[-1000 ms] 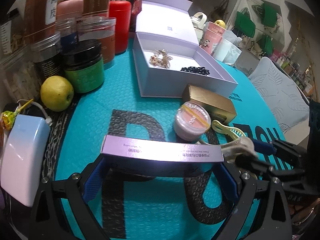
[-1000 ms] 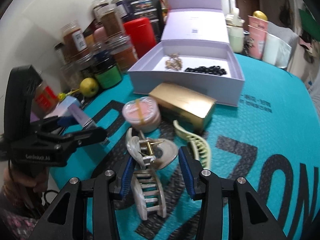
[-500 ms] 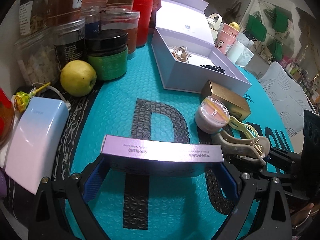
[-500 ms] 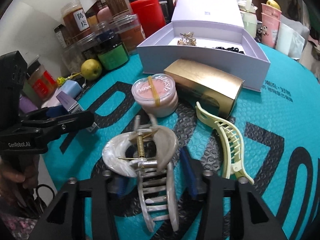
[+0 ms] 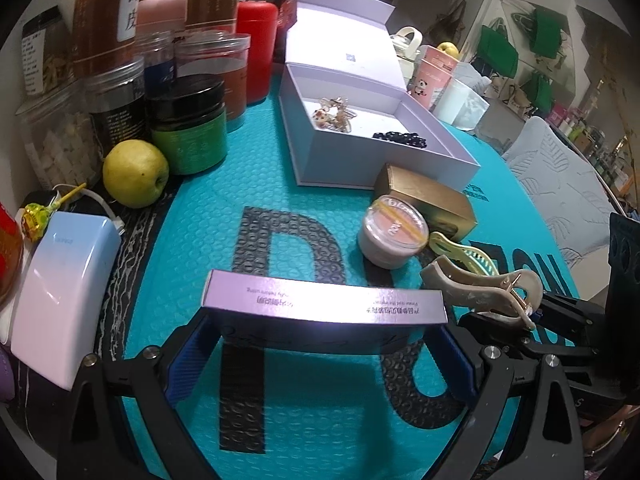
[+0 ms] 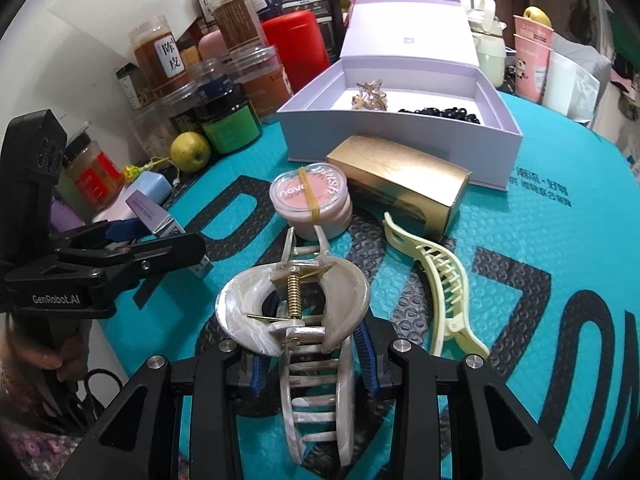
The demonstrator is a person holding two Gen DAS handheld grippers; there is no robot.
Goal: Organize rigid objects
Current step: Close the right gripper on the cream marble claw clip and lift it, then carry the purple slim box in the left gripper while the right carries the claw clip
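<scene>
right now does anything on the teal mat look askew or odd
Only the round pink blush jar: a yellow rubber band is strapped across its lid, as if holding it shut. The gold carton lies on its side beside it. No spills or visible damage.

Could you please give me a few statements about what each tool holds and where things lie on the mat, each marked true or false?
1. The left tool holds a long purple box. True.
2. The right tool is closed on the yellow hair clip. False: it grips the marbled hair claw; the yellow hair clip lies loose on the teal mat.
3. The open lilac box is empty. False: black beads and gold trinkets lie inside.
4. A yellow band crosses the blush pot. True.
5. The gold box sits inside the lilac box. False: it lies on the mat in front.
</scene>
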